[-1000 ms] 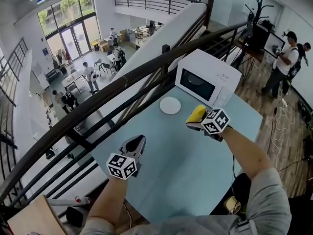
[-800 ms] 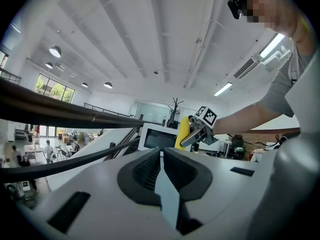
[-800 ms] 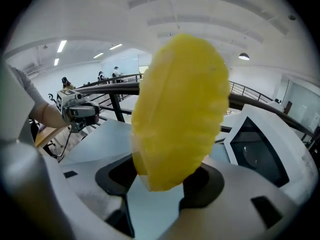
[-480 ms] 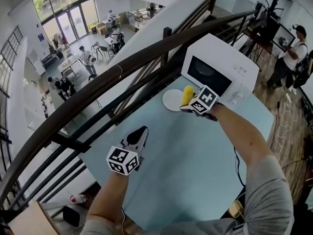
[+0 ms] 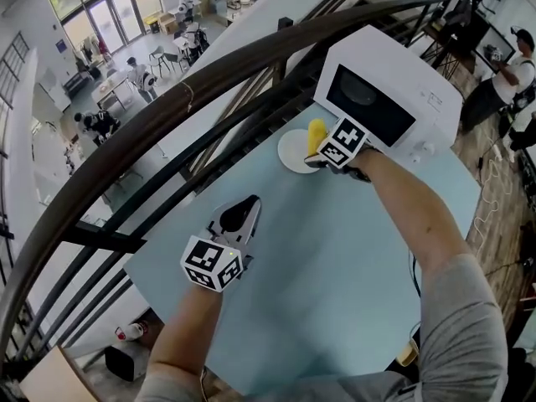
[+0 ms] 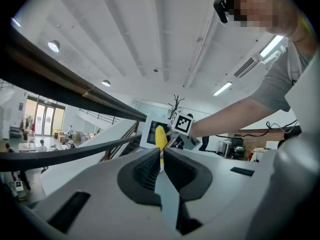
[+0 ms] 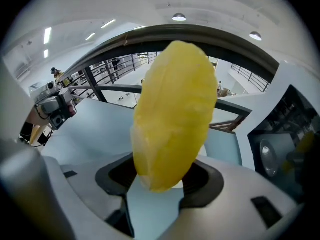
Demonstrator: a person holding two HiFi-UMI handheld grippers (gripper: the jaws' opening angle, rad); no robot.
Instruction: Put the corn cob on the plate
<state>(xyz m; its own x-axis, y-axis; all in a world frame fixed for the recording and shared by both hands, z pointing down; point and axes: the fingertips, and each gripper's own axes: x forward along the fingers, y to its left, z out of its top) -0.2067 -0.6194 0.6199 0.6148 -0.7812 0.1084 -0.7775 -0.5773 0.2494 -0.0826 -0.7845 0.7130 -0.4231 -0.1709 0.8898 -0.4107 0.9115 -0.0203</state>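
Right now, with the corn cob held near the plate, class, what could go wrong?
The right gripper holds the corn cob upright by one end; released so, it may topple and roll off the plate. The plate lies near the table's edge, so a rolling cob could fall. The microwave stands close; a swing could hit it.

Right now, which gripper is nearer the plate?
Right. The right gripper, holding the corn cob, hangs at the plate's edge by the microwave. The left gripper sits well back over the table, apart from the plate.
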